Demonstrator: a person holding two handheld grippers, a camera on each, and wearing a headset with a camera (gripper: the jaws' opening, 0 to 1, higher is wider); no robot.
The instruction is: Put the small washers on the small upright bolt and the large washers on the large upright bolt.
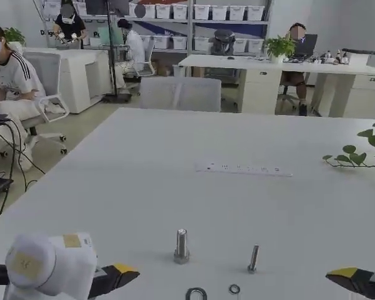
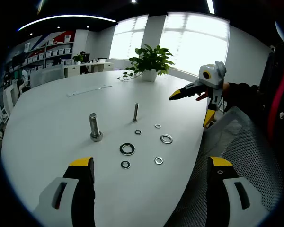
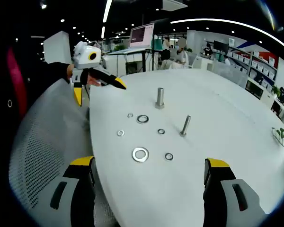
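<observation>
Two bolts stand upright near the table's front edge: the large bolt (image 1: 181,245) (image 2: 95,126) (image 3: 159,98) and the thin small bolt (image 1: 254,258) (image 2: 136,112) (image 3: 184,126). Loose washers lie flat around them: a large washer (image 2: 127,149) (image 3: 142,118) (image 1: 196,294), a second large washer (image 2: 166,138) (image 3: 140,154), and several small washers (image 2: 138,132) (image 3: 161,131) (image 1: 234,289). My left gripper (image 2: 149,165) (image 1: 115,275) (image 3: 99,78) hovers open, off the table's left corner. My right gripper (image 3: 149,163) (image 1: 349,276) (image 2: 199,90) is open too, at the right. Neither holds anything.
A white power strip (image 1: 244,169) lies mid-table, and a leafy plant (image 1: 362,150) (image 2: 151,61) stands at the right edge. A mesh chair back (image 2: 236,142) (image 3: 47,142) sits just off the table's near edge. People work at desks beyond the table.
</observation>
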